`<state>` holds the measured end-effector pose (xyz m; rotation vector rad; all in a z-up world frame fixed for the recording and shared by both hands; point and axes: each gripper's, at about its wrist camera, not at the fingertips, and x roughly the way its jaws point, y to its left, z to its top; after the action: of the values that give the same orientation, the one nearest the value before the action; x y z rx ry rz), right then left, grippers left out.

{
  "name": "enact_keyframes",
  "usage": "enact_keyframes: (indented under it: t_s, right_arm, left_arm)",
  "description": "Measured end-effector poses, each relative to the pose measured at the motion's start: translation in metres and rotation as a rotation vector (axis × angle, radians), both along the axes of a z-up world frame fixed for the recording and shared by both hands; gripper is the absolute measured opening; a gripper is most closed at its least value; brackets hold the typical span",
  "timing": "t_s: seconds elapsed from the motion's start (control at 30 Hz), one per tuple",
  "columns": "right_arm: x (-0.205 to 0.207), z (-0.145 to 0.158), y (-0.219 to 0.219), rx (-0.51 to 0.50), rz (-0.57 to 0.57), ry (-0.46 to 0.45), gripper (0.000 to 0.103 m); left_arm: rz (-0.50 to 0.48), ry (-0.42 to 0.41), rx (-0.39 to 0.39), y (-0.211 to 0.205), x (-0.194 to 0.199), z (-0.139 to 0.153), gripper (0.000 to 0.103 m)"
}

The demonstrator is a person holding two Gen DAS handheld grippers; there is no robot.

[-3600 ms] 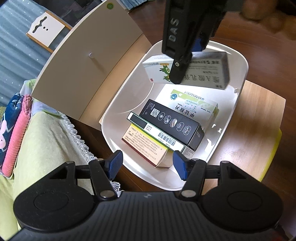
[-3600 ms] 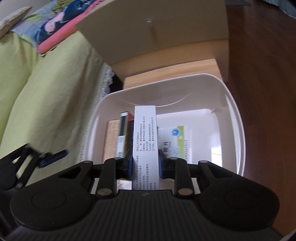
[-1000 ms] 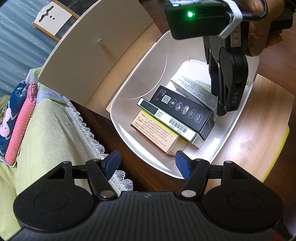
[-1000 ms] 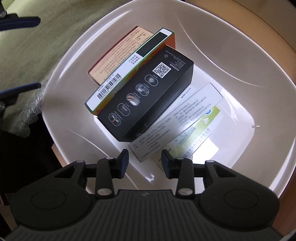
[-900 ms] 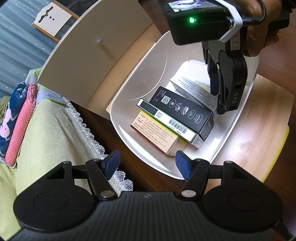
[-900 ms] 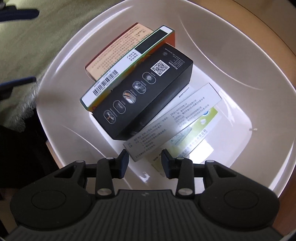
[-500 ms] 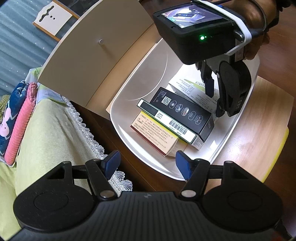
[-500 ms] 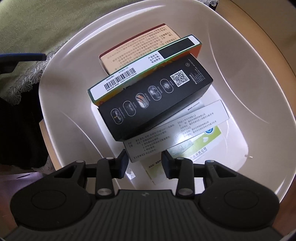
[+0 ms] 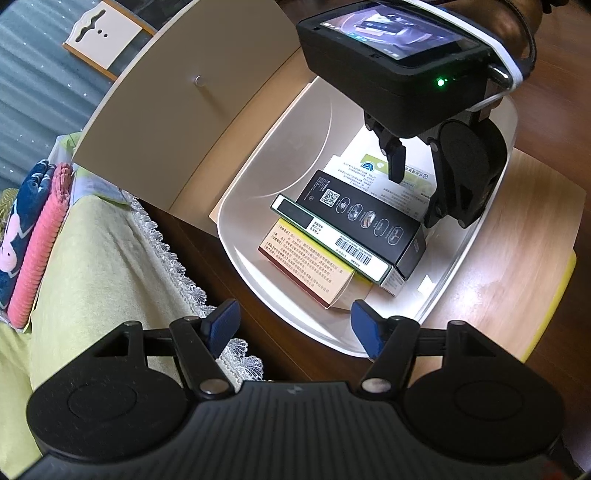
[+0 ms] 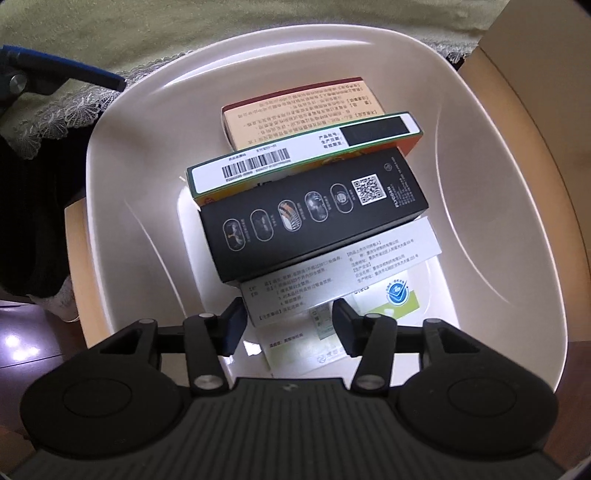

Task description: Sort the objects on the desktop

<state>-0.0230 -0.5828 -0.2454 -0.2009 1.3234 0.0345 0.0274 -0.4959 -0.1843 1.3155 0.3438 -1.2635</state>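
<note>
left gripper (image 9: 293,326) sits low in its own wrist view with the blue pads spread wide, nothing between them, hovering just off the near rim of the white tub (image 9: 255,173). inside the tub the boxes lie stacked on a slant: tan box (image 9: 310,271) nearest, then the barcode box (image 9: 332,240) lapping over it, then the black box (image 9: 364,218), with a white and green box (image 9: 373,173) at the far end. right gripper (image 9: 413,173) hangs over that far end, a hand (image 9: 517,22) on top of it; looks like its tips are just above the white and green box, hard to be sure from this angle. tub rests on a wooden table (image 9: 517,240).

right wrist view: right gripper (image 10: 288,325) has its fingers apart and empty, just over the grey-white box (image 10: 332,273), which lies on a white and green box (image 10: 391,299) and tucks under the black box (image 10: 314,210). barcode box (image 10: 295,158) and tan box (image 10: 303,107) lie further back. all of it sits in the white tub (image 10: 498,184).
</note>
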Motion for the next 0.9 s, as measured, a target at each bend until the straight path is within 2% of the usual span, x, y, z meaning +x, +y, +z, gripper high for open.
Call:
enact_keyframes:
  t_s: [0.33, 0.37, 0.43, 0.5, 0.57, 0.6, 0.77, 0.9]
  right_arm:
    - [-0.008, 0.010, -0.017, 0.052, -0.139, -0.037, 0.051]
    - [-0.009, 0.012, -0.019, 0.062, -0.160, -0.049, 0.053]
    - [-0.014, 0.019, -0.022, 0.086, -0.204, -0.076, 0.066]
    - [-0.020, 0.025, -0.023, 0.108, -0.255, -0.105, 0.066]
    - [-0.032, 0.041, 0.011, 0.139, -0.306, -0.145, 0.066]
    - [-0.033, 0.050, 0.011, 0.150, -0.332, -0.167, 0.066]
    - [-0.058, 0.067, -0.007, 0.177, -0.521, -0.280, 0.066]
    - [-0.072, 0.069, -0.021, 0.246, -0.749, -0.379, 0.068]
  left_arm:
    - [0.001, -0.001, 0.003, -0.001, 0.000, -0.001, 0.068]
    - [0.001, -0.002, 0.004, -0.001, 0.000, -0.001, 0.068]
    - [0.002, -0.002, 0.004, 0.000, 0.000, -0.001, 0.068]
    - [0.004, -0.001, 0.004, 0.000, 0.000, -0.001, 0.068]
    - [0.006, -0.001, 0.003, 0.001, 0.000, -0.001, 0.068]
    - [0.006, -0.002, 0.001, 0.001, 0.000, 0.000, 0.068]
    - [0.006, -0.007, -0.003, 0.003, -0.001, 0.000, 0.068]
    - [-0.003, -0.018, -0.010, 0.005, -0.003, 0.000, 0.068]
